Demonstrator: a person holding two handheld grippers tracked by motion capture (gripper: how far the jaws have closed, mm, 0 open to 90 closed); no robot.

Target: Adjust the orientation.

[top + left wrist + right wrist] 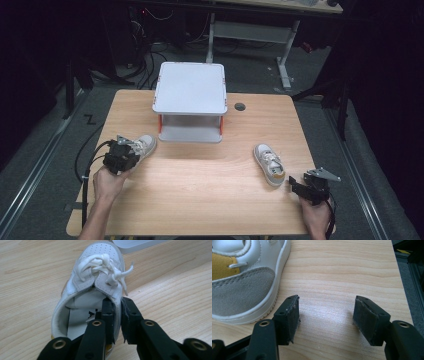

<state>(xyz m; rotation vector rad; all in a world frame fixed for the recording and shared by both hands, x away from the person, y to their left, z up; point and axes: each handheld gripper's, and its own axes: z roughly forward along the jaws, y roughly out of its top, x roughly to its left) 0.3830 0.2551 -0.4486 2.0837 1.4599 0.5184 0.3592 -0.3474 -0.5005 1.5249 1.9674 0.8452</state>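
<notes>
A small white sneaker (144, 144) lies at the table's left with its toe pointing toward the shelf. My left gripper (133, 151) is shut on it. In the left gripper view the two jaws (117, 307) pinch the right wall of the shoe's opening, one pad inside the sneaker (82, 297) and one outside. A second sneaker (269, 164), white with a grey suede heel and a yellow lining, lies at the right. My right gripper (292, 185) rests just behind it, open. In the right gripper view the jaws (325, 315) stand wide over bare wood, with the sneaker's heel (242, 290) to their left.
A white two-level shelf (190, 90) stands at the back middle of the wooden table (200, 195), and its edge (135, 243) lies just past the left shoe's toe. A round cable hole (240, 106) sits right of the shelf. The table's right edge is close to my right gripper.
</notes>
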